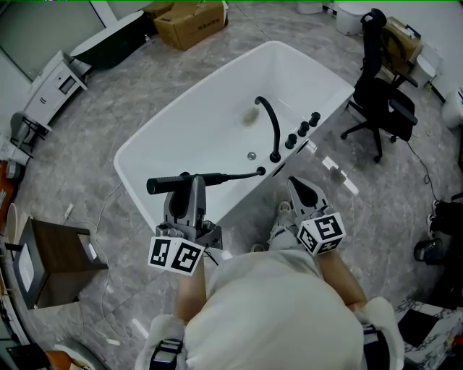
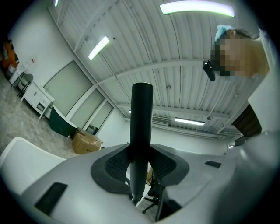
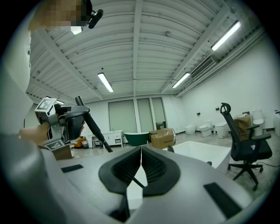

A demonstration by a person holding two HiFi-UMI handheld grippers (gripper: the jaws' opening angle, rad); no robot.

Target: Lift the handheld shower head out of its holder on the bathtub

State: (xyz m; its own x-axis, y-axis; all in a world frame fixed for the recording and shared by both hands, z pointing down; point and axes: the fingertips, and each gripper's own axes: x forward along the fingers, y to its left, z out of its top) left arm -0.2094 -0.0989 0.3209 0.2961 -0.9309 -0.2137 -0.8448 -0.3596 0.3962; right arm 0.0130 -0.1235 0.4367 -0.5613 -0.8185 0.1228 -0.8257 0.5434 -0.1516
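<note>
The handheld shower head [image 1: 181, 182] is a slim black wand, and it lies level above the near rim of the white bathtub [image 1: 155, 137]. My left gripper [image 1: 194, 182] is shut on its middle. In the left gripper view the wand [image 2: 142, 113] stands upright between the ribbed pads [image 2: 118, 164], and its thin end [image 1: 257, 173] points toward the tub deck beside the black curved spout [image 1: 273, 126]. My right gripper [image 1: 300, 192] hovers over the floor just right of it, shut and empty [image 3: 141, 164]. The right gripper view shows the left gripper [image 3: 57, 118] carrying the wand [image 3: 94, 127].
Three black knobs [image 1: 303, 128] sit on the tub deck. A black office chair [image 1: 380, 90] stands right of the tub, a cardboard box [image 1: 192, 22] beyond it, a dark wooden side table [image 1: 54, 264] at the left. Cables trail over the grey floor.
</note>
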